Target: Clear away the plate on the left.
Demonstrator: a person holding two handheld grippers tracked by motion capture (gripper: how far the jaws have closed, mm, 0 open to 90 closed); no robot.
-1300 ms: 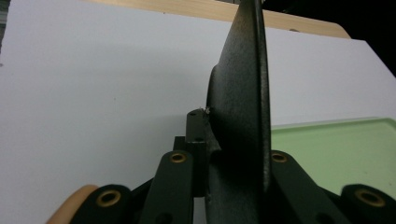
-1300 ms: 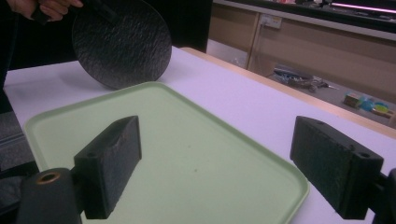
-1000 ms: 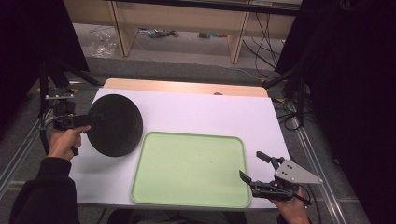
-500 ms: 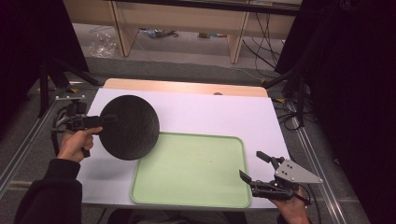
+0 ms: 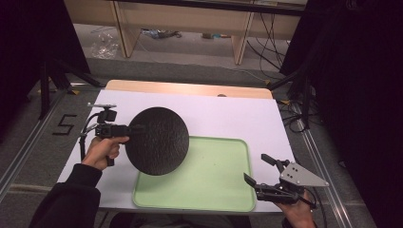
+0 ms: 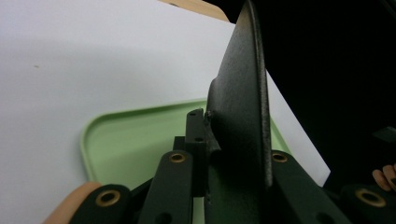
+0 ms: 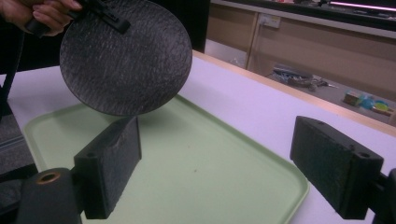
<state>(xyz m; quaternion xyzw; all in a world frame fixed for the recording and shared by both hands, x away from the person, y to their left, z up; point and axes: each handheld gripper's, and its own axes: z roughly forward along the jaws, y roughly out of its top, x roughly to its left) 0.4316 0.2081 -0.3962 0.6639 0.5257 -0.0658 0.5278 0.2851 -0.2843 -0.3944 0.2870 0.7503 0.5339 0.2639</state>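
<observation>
Left gripper (image 5: 135,128) clamps rim of black round plate (image 5: 157,140), jaws closed on edge; plate tilted, lifted over green tray's (image 5: 214,175) left part (shadow falls on tray). Right gripper (image 5: 259,171) at tray's near right corner, jaws wide apart, holding nothing. Tray lies on white table (image 5: 228,114); wooden shelving (image 5: 190,19) beyond.

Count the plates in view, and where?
1. A black plate, held by its rim in the left gripper, tilted in the air over the left end of the green tray.
</observation>
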